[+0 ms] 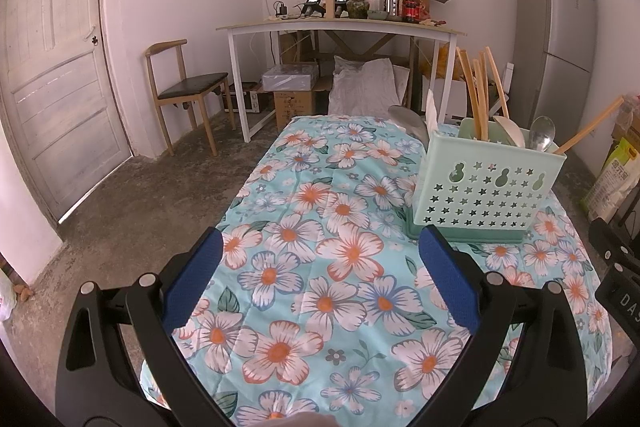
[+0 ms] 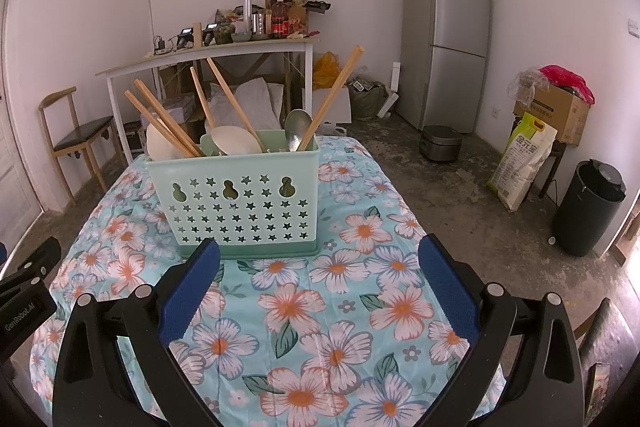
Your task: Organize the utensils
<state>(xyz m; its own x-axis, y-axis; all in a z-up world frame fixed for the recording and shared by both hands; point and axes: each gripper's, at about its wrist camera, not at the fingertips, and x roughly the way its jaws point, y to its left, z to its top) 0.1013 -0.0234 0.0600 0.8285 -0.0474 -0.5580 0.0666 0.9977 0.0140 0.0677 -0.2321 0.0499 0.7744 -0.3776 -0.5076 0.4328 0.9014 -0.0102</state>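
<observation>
Right wrist view: wooden chopsticks (image 2: 224,95) and a metal spoon (image 2: 297,129) are held upright in a mint-green perforated plastic caddy (image 2: 236,203) on the far floral tablecloth (image 2: 340,307). Right gripper (image 2: 318,277) and left gripper (image 1: 320,265) are spread apart, empty.

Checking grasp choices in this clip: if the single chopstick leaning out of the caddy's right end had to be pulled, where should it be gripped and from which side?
Grip the bare upper shaft of the lone chopstick, well above the caddy rim. It slants up to the right, clear of the metal spoon, so the open right gripper probably comes in best from the right, jaws across the shaft.
</observation>
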